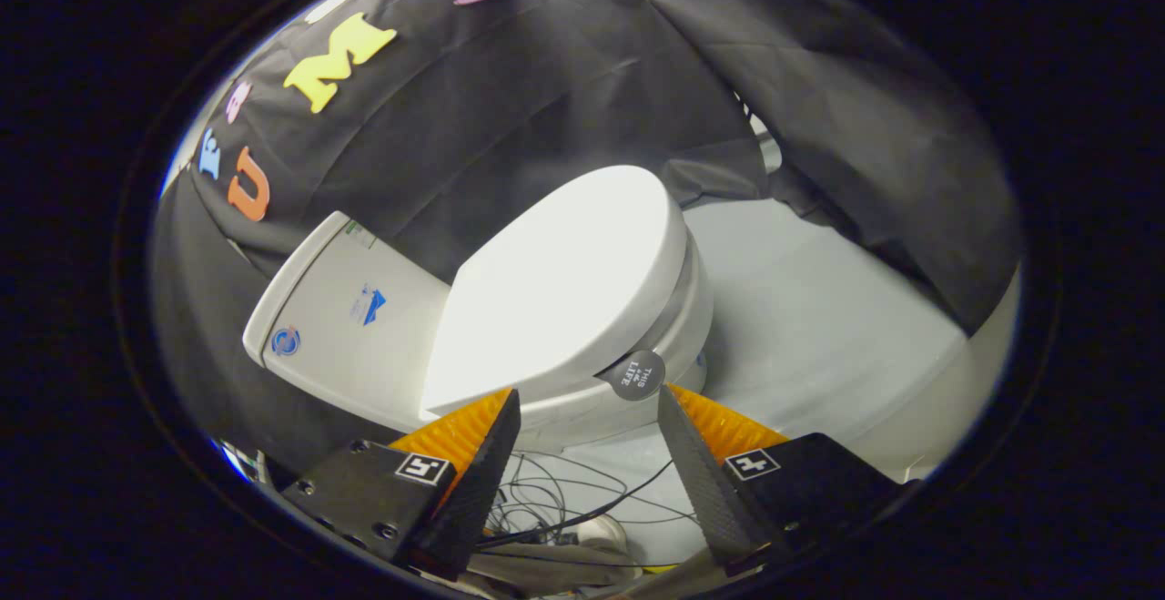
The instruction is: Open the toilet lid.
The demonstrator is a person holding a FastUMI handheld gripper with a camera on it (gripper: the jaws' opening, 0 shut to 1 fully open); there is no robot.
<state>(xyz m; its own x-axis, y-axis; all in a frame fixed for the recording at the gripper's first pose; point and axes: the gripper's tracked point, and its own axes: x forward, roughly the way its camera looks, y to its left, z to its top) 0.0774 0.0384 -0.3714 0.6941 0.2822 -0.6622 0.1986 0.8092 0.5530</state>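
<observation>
A white toilet stands ahead of me, tilted in this view. Its lid (pixel 564 281) lies down, or nearly down, over the seat and bowl (pixel 678 336). A round dark tab (pixel 636 374) sticks out from the lid's side edge. My gripper (pixel 587 400) is open, its orange-backed fingertips just below the lid's edge. The right fingertip (pixel 669 400) sits close under the tab, the left one (pixel 505 404) under the lid's edge nearer the tank. Nothing is held between them.
The white tank (pixel 350 318) rises behind the lid. A pale floor (pixel 819 327) spreads beyond the bowl. Black cloth walls the booth. Loose dark cables (pixel 564 500) lie on the floor below my fingers.
</observation>
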